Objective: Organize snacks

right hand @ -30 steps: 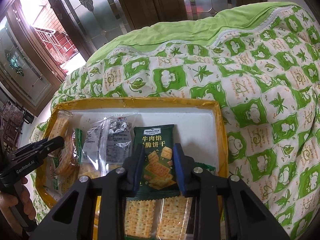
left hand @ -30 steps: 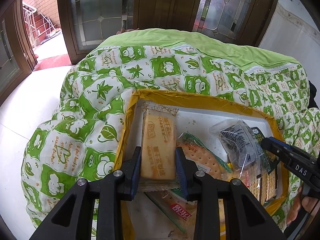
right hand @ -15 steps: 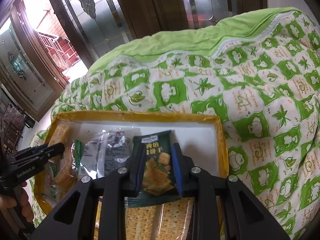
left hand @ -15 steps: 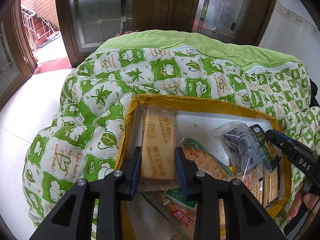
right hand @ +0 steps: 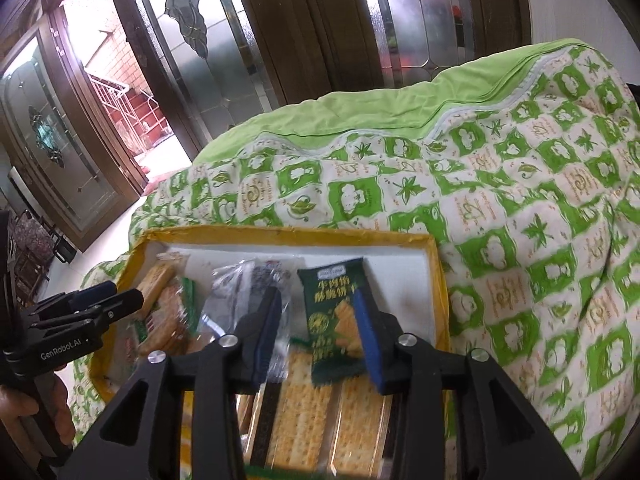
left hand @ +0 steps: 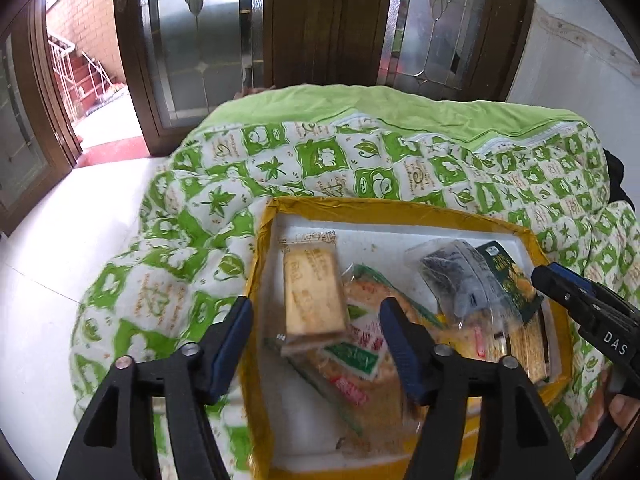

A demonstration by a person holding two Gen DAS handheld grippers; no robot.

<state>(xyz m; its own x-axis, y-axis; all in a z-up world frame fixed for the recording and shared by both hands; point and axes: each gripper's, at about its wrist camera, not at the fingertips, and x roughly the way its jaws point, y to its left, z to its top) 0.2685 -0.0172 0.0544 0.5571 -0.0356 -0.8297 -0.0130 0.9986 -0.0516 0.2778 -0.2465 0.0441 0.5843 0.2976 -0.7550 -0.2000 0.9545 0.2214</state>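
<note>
A yellow-rimmed box (left hand: 360,206) with a white inside holds several snack packs. My left gripper (left hand: 316,328) is open above its left end; a clear pack of pale yellow biscuits (left hand: 312,296) lies loose between the fingers, on other cracker packs (left hand: 360,356). My right gripper (right hand: 316,312) is open over the box (right hand: 280,238); a dark green cracker packet (right hand: 334,312) lies between its fingers, apart from both. A clear pack with dark print (right hand: 248,284) lies left of it. Long cracker sleeves (right hand: 312,412) lie under the right gripper.
The box rests on a green and white patterned quilt (left hand: 192,216) that falls away on the left to a white tiled floor (left hand: 36,248). Wooden doors with glass panes (left hand: 304,20) stand behind. The other gripper (left hand: 580,312) shows at the right edge.
Both grippers have opened. The left one let go of the pale biscuit pack and the right one let go of the green cracker packet; both packs now lie in the box.
</note>
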